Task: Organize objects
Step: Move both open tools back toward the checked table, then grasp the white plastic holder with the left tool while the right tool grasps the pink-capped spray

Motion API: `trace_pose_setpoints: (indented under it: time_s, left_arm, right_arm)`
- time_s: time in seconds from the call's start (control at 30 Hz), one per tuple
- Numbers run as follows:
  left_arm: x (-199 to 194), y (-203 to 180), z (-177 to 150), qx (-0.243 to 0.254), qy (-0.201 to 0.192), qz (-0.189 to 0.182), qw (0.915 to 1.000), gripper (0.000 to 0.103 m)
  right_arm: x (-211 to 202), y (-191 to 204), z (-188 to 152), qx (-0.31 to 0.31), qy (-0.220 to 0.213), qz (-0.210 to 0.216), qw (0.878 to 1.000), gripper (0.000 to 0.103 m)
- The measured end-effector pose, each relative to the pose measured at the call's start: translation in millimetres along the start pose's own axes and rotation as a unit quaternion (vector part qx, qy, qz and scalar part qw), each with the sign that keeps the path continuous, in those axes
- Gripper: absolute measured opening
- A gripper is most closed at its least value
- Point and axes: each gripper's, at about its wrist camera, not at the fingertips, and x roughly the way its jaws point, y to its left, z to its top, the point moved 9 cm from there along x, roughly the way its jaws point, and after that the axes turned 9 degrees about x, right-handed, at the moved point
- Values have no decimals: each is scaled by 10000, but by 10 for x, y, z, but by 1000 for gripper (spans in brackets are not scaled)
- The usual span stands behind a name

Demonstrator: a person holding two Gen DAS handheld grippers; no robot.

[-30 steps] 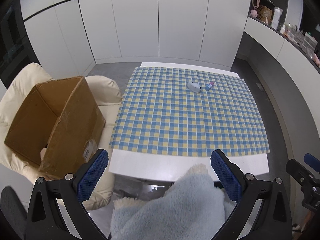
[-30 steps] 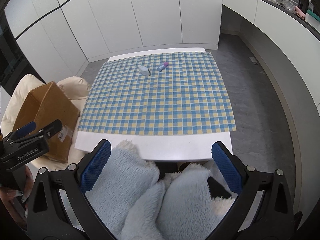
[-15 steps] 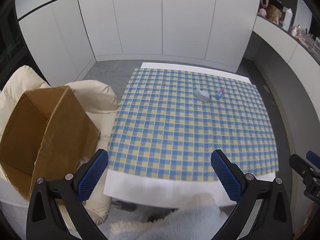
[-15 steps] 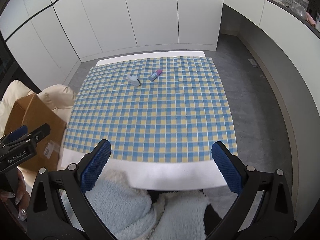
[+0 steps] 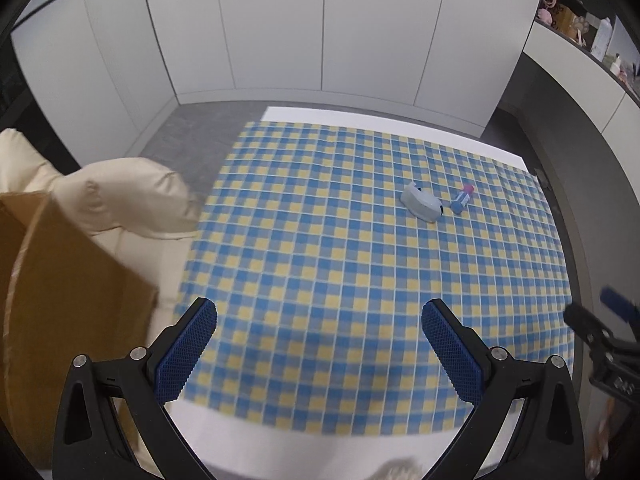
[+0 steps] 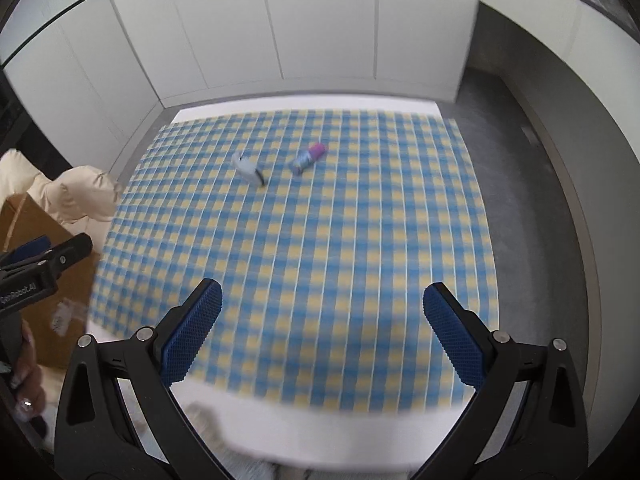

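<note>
A small grey-white object (image 5: 422, 203) (image 6: 249, 168) lies on the blue-and-yellow checked cloth (image 5: 360, 264) (image 6: 320, 240) toward the table's far side. Just to its right lies a little blue tube with a pink cap (image 5: 462, 199) (image 6: 308, 159). My left gripper (image 5: 320, 344) hovers open over the near part of the cloth, nothing between its fingers. My right gripper (image 6: 320, 332) is open too, above the near edge, empty. Both objects are well ahead of both grippers.
An open cardboard box (image 5: 60, 312) (image 6: 36, 248) rests on a cream padded chair (image 5: 120, 192) left of the table. White cabinets line the far wall. A curved counter (image 5: 580, 64) with small items runs along the right. Grey floor surrounds the table.
Both grippers have moved forward over the table; the objects now look closer. The fluffy blue fabric that filled the bottom of both views has dropped almost out of sight. Both grippers stay open.
</note>
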Motion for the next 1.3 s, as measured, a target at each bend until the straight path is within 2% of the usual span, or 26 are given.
trace_pose_setpoints:
  time_s: [0.07, 0.13, 0.3, 0.47, 0.63, 0.73, 0.77, 0.8, 0.83, 0.9, 0.93, 1.0, 1.1, 1.3]
  left_arm:
    - [137, -52, 61, 10, 27, -76, 10000, 102]
    - [303, -106, 122, 8, 78, -173, 9998, 102]
    - [656, -232, 254, 32, 162, -356, 9992, 102]
    - [930, -301, 362, 171, 192, -366, 9990, 102]
    - [1163, -355, 432, 339, 171, -345, 9987, 102]
    - [1230, -432, 450, 483, 145, -391, 9980, 102]
    - [1249, -453, 464, 526, 108, -364, 9979, 102]
    - [1263, -465, 474, 546, 89, -358, 9978, 102]
    - [1293, -490, 484, 575, 75, -377, 9976, 102]
    - [1348, -543, 509, 618, 87, -476, 9969, 102]
    - [1372, -581, 525, 644, 83, -564, 9963, 102]
    - [1408, -671, 576, 727, 32, -713, 9948, 102]
    - [1490, -831, 666, 955, -46, -832, 9919, 102]
    - [1695, -1138, 819, 1612, -99, -865, 9831, 102]
  right_arm:
    - [208, -23, 125, -257, -92, -44, 9996, 102]
    - [424, -12, 263, -456, -173, 93, 9988, 102]
    - [1045, 105, 617, -642, -130, 789, 9947, 102]
    - [1601, 191, 843, -1147, -165, 598, 9915, 102]
    - [1960, 355, 921, -1625, -225, 661, 9842, 102]
    - [2062, 471, 930, -1873, -250, 660, 9798, 94]
    - [2082, 502, 931, -1932, -255, 667, 9786, 87]
    - [2105, 527, 927, -1978, -245, 671, 9776, 77]
    - [2123, 542, 917, -1991, -213, 703, 9772, 73]
    - [2114, 547, 936, -1880, -247, 831, 9783, 52]
    - [2112, 530, 956, -1823, -285, 775, 9798, 46]
    - [2102, 500, 968, -1741, -273, 753, 9815, 26]
    - [2082, 441, 963, -1571, -192, 789, 9842, 20]
    - [2044, 363, 916, -1384, -94, 844, 9867, 20]
